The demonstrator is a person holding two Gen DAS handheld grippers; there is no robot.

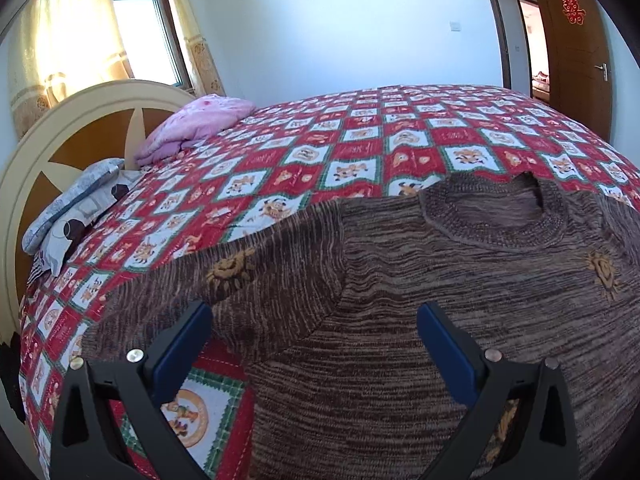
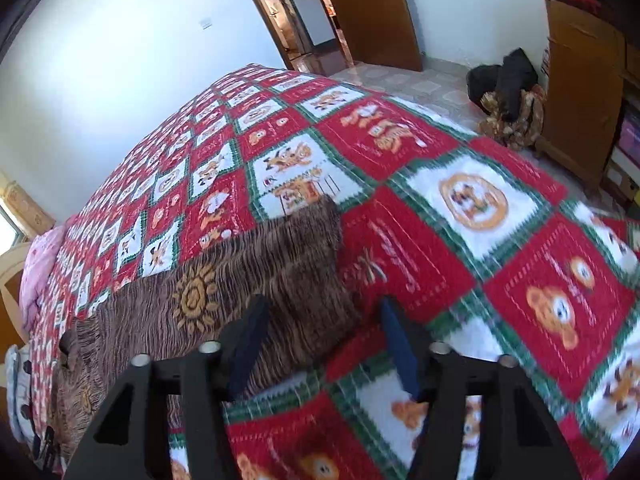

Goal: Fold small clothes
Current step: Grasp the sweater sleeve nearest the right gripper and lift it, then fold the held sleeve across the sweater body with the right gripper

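The left gripper (image 1: 314, 316) hovers with jaws spread wide over a brown knit sweater (image 1: 400, 300); its neckline lies ahead-right; the patterned bedspread (image 1: 360, 136) stretches beyond.

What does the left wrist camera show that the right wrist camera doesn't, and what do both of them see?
Only the left wrist view shows the sweater's collar, the curtained window and the headboard. Only the right wrist view shows the wooden cabinet and a dark pile of clothes on the floor. Both show the brown sweater, the red checked bedspread, the pink bundle and an open gripper.
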